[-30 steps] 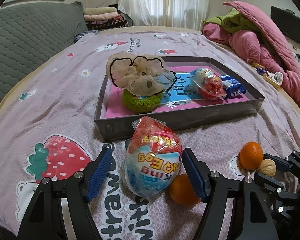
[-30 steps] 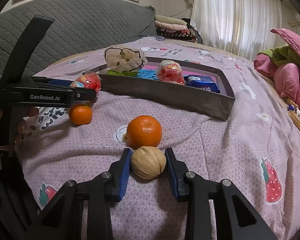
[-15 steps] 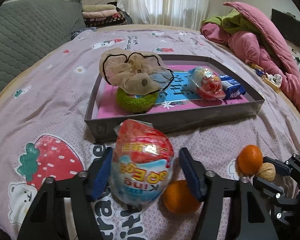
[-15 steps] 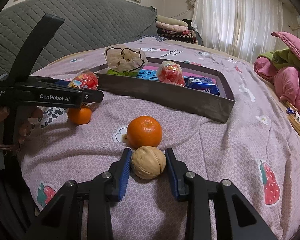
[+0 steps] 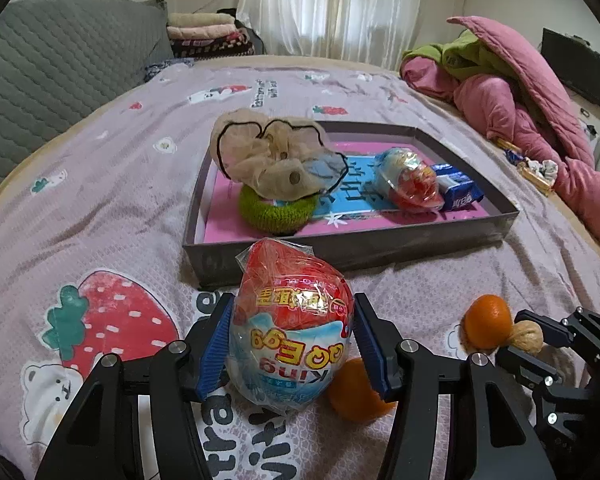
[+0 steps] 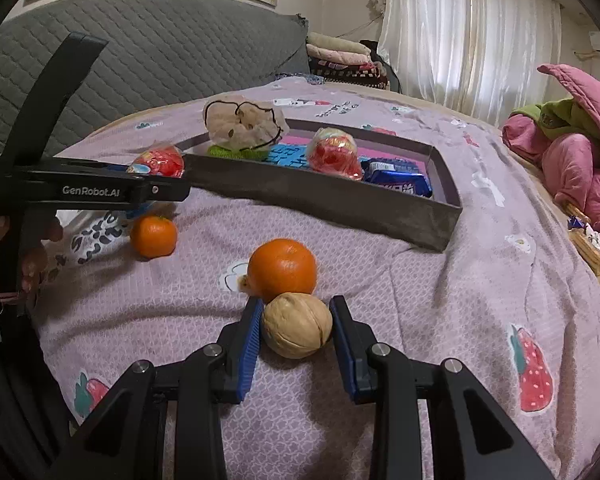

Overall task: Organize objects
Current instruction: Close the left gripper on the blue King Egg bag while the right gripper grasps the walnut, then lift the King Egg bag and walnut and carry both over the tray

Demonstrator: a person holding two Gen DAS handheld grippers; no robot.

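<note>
Strawberry-print bedspread (image 5: 100, 208), grey headboard (image 6: 148, 60), white curtains (image 5: 332, 4)

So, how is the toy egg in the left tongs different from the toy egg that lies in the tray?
The held toy egg sits between the left tongs, in front of the tray; the tray egg lies free inside, beside a blue packet. The held egg points its red end up and away; the tray egg lies on its side, blue end toward the scrunchies. Both are red and blue, wrapped in clear crinkled film.
</note>
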